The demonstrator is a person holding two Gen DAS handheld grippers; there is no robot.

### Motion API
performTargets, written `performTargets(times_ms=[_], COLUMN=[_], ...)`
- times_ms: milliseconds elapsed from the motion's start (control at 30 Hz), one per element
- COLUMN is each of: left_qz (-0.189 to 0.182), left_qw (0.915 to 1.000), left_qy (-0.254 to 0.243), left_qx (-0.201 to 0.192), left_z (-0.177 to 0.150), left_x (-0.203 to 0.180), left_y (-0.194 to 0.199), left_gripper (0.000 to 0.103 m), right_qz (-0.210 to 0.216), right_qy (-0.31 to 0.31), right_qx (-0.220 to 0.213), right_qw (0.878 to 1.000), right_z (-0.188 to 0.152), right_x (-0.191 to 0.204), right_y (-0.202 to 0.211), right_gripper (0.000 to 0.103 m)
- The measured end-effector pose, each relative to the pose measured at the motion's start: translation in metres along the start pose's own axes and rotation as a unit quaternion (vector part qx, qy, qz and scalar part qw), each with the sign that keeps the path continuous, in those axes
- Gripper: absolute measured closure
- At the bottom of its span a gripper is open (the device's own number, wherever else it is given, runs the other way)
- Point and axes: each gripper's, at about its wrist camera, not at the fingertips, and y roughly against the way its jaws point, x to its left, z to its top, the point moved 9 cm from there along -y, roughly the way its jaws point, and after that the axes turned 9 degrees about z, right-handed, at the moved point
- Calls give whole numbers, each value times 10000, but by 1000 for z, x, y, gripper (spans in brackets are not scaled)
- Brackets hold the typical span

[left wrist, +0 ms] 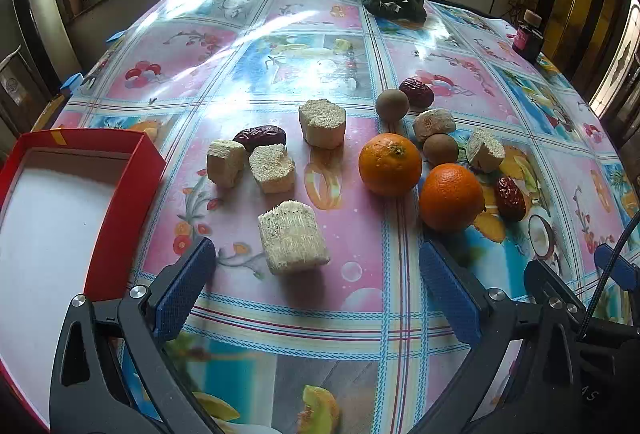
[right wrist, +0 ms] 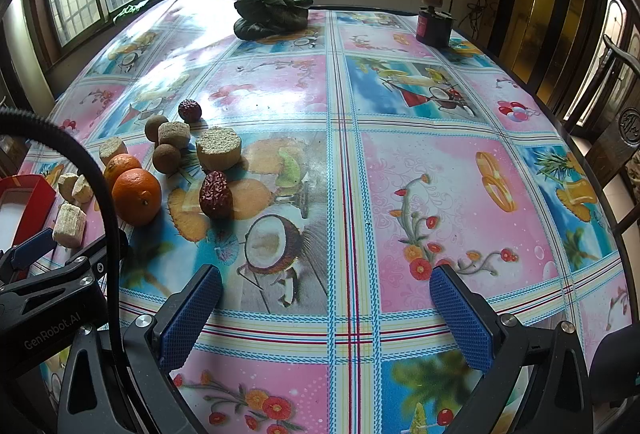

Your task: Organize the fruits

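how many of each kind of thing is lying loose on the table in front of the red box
oranges: 2
brown round fruits: 2
red dates: 3
pale spongy chunks: 6
total: 13
The red box has nothing in it.

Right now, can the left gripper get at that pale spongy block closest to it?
Probably yes. The left gripper is open, and the nearest pale block lies just ahead between its fingers, apart from the other pieces. The red box sits off to the left, clear of the path.
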Motion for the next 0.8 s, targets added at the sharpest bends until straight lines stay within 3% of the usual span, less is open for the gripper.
performTargets(times_ms=[300,533,600,800], left_qz=[2,-254,-183,-217], left_qw=[10000,9981,9984,9990], left_qy=[-2,-462,-423,-365], left_qx=[1,318,315,113], left_z=[0,-2,-7,-8], left_x=[0,-1,3,11], left_y=[0,1,5,25], left_gripper=[0,1,1,1], right_qz=[1,120,202,336], right_qy=[1,32,-8,-70], right_qx=[-1,-14,-10,-193], right_qw=[10000,9999,9998,9992], right_z=[0,-2,-1,5], right_x=[0,0,1,3], right_y=[0,2,7,28], right_gripper=[0,0,5,5])
